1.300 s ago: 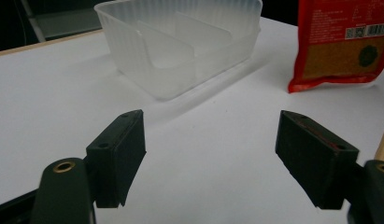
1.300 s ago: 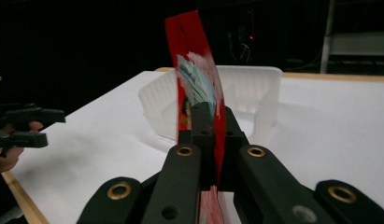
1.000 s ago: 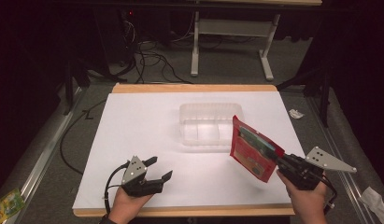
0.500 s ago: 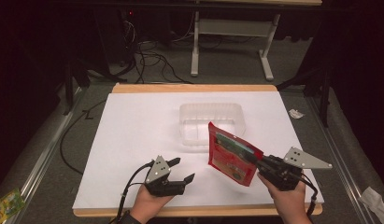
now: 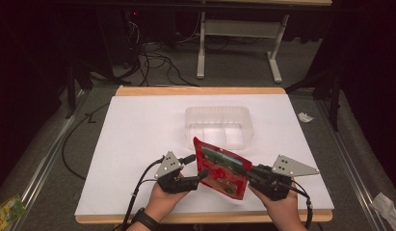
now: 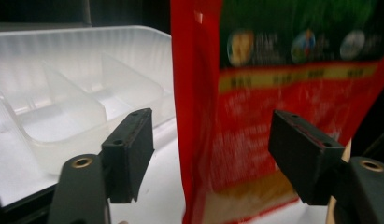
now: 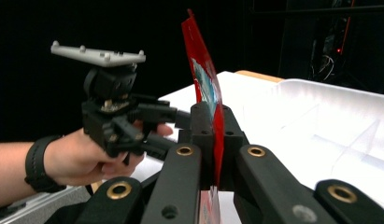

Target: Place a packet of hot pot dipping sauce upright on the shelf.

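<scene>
At worktop 6 o'clock, your right gripper [image 5: 244, 174] clamps red pouch [image 5: 220, 167] upright. Your left gripper [image 5: 199, 177] jaws, just closing, straddle pouch edge, not pressing yet. Tray [image 5: 217, 126] at 12 o'clock empty; second grip, opening, emptying remain.

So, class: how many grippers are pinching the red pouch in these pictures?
1. The right gripper is shut on the pouch at its right edge. The left gripper sits at the pouch's left edge, open, pads not yet pressing.
</scene>
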Demonstrator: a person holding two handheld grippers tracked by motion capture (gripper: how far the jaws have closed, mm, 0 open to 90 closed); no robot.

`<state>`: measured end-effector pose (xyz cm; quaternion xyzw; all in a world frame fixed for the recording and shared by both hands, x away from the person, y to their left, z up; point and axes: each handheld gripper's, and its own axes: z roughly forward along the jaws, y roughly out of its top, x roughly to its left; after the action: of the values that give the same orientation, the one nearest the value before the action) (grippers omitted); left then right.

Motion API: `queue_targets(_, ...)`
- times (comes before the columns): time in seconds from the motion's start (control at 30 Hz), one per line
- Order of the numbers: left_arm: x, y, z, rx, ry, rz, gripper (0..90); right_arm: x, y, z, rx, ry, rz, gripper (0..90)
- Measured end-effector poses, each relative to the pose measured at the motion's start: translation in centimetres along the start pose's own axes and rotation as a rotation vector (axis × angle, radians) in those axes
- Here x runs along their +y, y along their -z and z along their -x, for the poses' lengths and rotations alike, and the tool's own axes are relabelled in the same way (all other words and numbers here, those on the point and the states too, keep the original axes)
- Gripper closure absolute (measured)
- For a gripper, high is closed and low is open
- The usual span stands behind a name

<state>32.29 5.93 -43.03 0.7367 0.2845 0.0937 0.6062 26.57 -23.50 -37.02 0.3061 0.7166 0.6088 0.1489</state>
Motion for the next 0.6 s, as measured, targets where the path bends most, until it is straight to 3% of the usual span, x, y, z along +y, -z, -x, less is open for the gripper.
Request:
queue_targets(0.07,0.2,-0.1,-0.1,-0.009,0.016,0.01,38.2,-0.2,-0.2,0.1,0.006,-0.006,-0.004,90.0)
queue_targets(0.2,0.3,-0.2,0.5,-0.017,-0.005,0.007,53.2,-0.7,-0.1,0.5,-0.011,-0.009,-0.009,89.8)
queue_targets(0.37,0.3,0.0,0.9,0.018,-0.04,0.004,80.0,-1.4,0.6,1.4,-0.026,-0.054,-0.004,89.3)
queue_targets(0.5,0.4,0.0,1.2,0.025,-0.068,0.002,86.0,-1.6,1.0,1.5,-0.032,-0.041,-0.002,88.0)
queue_targets(0.6,0.4,0.0,1.2,0.031,-0.073,0.0,87.1,-1.7,1.0,1.3,-0.049,-0.033,-0.02,78.8)
